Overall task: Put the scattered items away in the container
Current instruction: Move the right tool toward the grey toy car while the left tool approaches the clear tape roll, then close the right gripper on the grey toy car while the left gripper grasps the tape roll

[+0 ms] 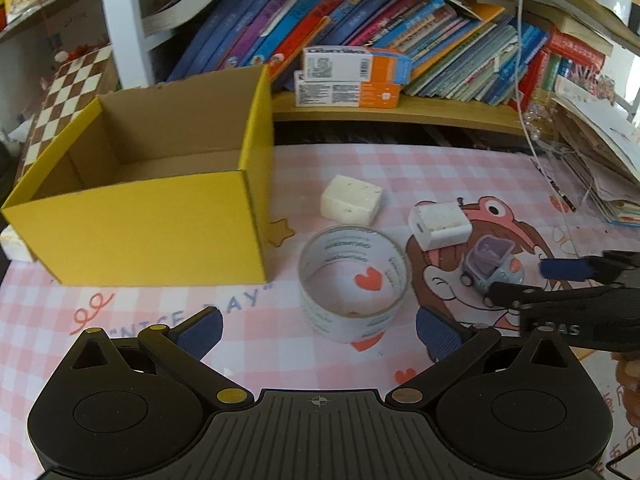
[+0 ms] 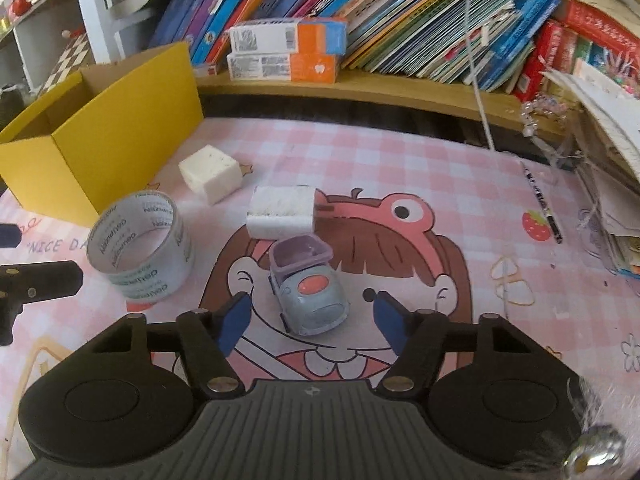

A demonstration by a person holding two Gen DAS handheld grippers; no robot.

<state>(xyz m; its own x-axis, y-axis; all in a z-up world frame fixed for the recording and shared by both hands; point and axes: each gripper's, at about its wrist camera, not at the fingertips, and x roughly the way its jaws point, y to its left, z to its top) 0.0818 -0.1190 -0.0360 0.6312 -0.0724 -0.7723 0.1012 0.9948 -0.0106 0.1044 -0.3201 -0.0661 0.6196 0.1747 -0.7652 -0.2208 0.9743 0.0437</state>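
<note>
An open yellow cardboard box (image 1: 168, 232) (image 2: 104, 140) stands at the left, empty inside. A clear tape roll (image 1: 354, 280) (image 2: 140, 244) stands on the pink mat just ahead of my open left gripper (image 1: 320, 330). A white foam block (image 1: 351, 199) (image 2: 211, 174) lies behind it. A white rectangular brush block (image 1: 439, 220) (image 2: 280, 216) lies to its right. A small blue-grey toy car (image 2: 308, 288) (image 1: 492, 266) sits between the open fingers of my right gripper (image 2: 312, 320), untouched. The right gripper (image 1: 532, 280) also shows at the right of the left wrist view.
A low wooden shelf (image 2: 400, 92) with leaning books and two orange-white cartons (image 1: 348, 76) runs along the back. Stacked papers (image 2: 616, 160) sit at the right. A pen (image 2: 544, 204), a white cable (image 2: 480, 92) and rubber bands (image 2: 512, 280) lie on the mat's right side.
</note>
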